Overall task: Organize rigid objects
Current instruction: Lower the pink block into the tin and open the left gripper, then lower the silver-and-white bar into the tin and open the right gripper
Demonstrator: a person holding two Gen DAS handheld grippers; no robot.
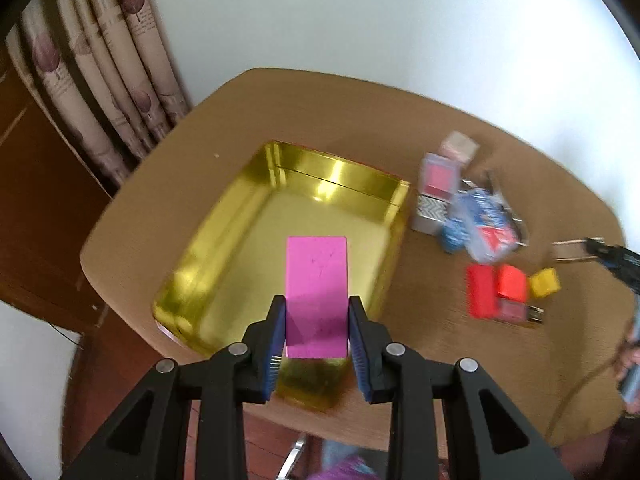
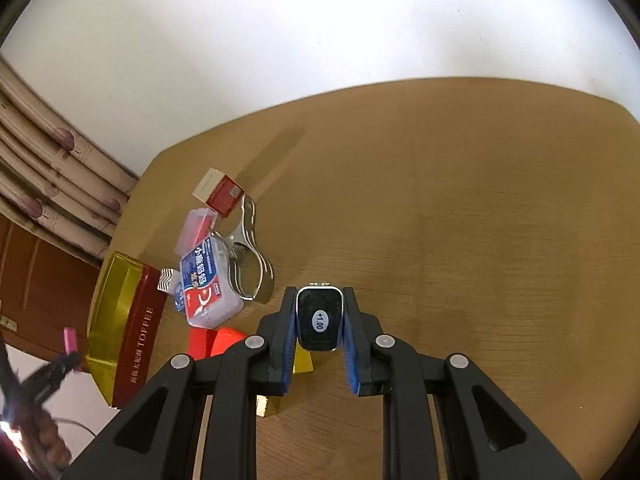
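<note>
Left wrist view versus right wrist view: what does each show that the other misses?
Only the left wrist view shows the gold tin's bare inside and the left tongs shut on the pink card. Only the right wrist view shows the TOFFEE lettering on the tin's side and the right tongs shut on a black +1.00 case. Both show the table and the blue floss box.

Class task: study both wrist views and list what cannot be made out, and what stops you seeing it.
- Left wrist view: labels on the pile of small boxes are motion-blurred.
- Left wrist view: the right gripper is blurred and cut off by the edge.
- Right wrist view: the yellow block is mostly hidden behind the fingers and the black folded case.
</note>
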